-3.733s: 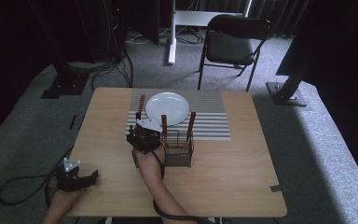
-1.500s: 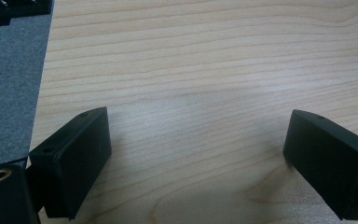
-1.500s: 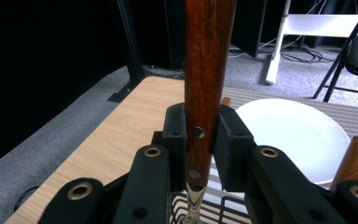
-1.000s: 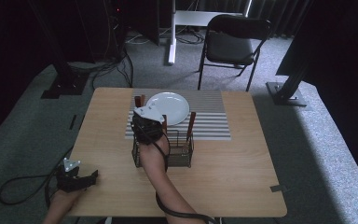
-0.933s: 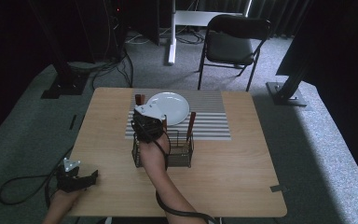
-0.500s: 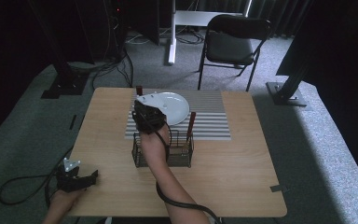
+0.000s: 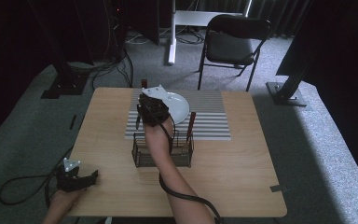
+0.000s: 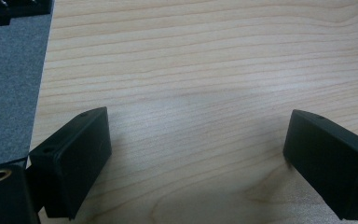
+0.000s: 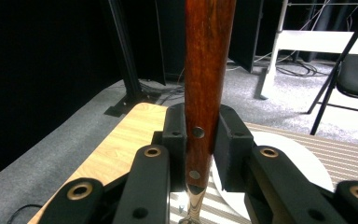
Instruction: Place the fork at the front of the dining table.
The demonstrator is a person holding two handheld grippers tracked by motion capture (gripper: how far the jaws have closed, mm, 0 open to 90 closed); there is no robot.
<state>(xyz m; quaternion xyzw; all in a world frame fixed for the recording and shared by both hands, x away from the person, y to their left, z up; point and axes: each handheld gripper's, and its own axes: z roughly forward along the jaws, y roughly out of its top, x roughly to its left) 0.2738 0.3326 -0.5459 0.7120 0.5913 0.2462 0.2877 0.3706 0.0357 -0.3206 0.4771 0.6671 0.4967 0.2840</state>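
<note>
At the lower left of the high view, the left tool (image 7: 77, 177) rested on the light wooden desk (image 7: 242, 158), its jaws spread wide over bare wood with nothing between them. Near the centre, the right tool (image 7: 153, 106) was pressed tight on a wooden-handled piece of cutlery with steel rivets (image 9: 204, 88), held upright above the black wire caddy (image 7: 162, 150), beside the white round plate (image 7: 179, 106) on the striped grey placemat (image 7: 209, 116). The step in hand looked like carrying it to the setting; next, lowering it flat beside the plate.
</note>
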